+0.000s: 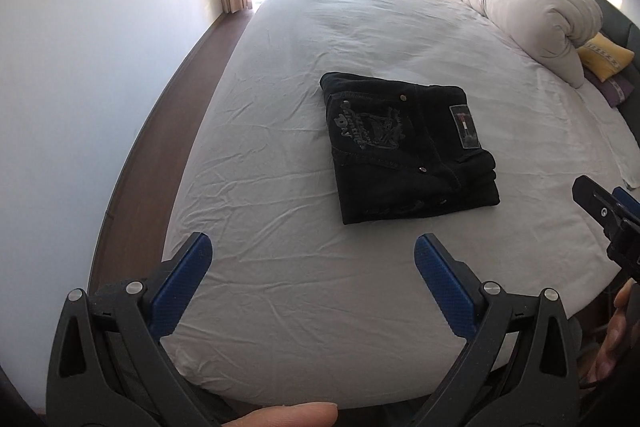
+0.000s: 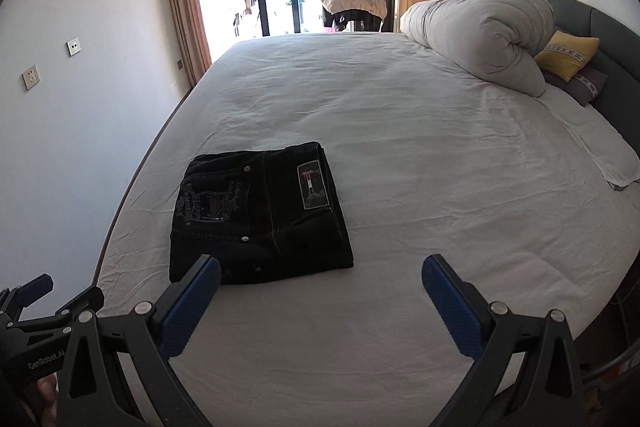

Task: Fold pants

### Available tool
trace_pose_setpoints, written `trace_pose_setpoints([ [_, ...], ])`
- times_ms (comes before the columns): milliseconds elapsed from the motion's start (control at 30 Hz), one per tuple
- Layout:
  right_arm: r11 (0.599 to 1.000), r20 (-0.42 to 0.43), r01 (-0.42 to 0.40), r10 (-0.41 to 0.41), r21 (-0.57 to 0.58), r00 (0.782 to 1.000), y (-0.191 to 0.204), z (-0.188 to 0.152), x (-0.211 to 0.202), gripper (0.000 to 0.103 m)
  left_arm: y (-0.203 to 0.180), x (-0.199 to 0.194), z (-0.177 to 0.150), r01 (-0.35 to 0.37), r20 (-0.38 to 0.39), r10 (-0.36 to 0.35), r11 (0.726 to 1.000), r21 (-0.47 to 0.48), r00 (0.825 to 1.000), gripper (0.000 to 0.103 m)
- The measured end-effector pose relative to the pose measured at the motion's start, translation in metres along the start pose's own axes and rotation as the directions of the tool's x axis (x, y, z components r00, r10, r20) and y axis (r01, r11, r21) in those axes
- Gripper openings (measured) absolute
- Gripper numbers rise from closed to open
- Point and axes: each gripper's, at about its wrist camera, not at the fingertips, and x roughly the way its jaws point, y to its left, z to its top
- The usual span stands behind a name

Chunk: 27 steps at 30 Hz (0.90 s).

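Seeing black pants [image 1: 408, 147] lying folded, mid-bed [image 2: 400, 147]. I'm holding left gripper [image 1: 312, 259] and right gripper [image 2: 320, 281] spread wide, gripping nothing. Judging denim heavy, limp, stack prone to shifting; pinching thick folded edge best.

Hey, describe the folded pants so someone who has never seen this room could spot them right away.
Find the big bed with the white sheet. The pants lie on it as a compact black folded rectangle, well apart from the rolled white duvet and yellow pillow near the headboard. They are the only dark item on the sheet, with pale embroidery and a small rectangular patch.
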Motion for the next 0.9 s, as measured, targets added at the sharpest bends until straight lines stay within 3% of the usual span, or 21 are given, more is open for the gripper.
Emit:
trace_pose_setpoints([
  [900, 1.000, -0.062, 0.004, -0.005, -0.028, 0.998, 0.0090, -0.0079, 0.0079, 0.103, -0.0048, 0.0094, -0.0012, -0.006, -0.008, 0.006, 1.000, -0.006, 1.000, 0.103],
])
